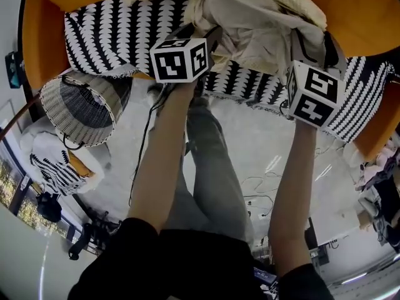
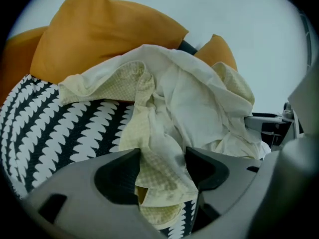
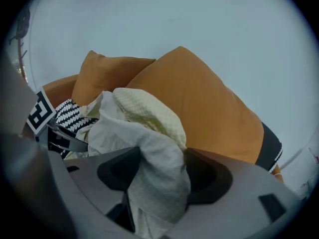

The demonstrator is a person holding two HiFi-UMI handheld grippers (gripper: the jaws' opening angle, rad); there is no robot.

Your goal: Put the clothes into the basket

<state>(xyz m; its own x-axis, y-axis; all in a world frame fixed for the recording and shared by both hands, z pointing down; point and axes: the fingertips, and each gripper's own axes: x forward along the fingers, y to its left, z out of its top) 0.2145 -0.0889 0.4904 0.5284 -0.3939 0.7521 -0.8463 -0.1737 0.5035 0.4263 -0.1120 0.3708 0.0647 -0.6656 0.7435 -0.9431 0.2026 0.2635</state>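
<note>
Two grippers, both at the pickup step: the left gripper had its jaws spread wide round a fold of waffle-weave cream cloth, and the right gripper stood just as wide round a paler fold, neither looking pinched yet. The clothes were heaped on the sofa's zigzag throw, against orange cushions. Next move, I reckon: squeeze both, lift the bundle clear and swing it left to the basket, which sat on the floor off the sofa's end, well apart from the pile. Only the head view showed that basket, and only the gripper views showed the cloth between the jaws
</note>
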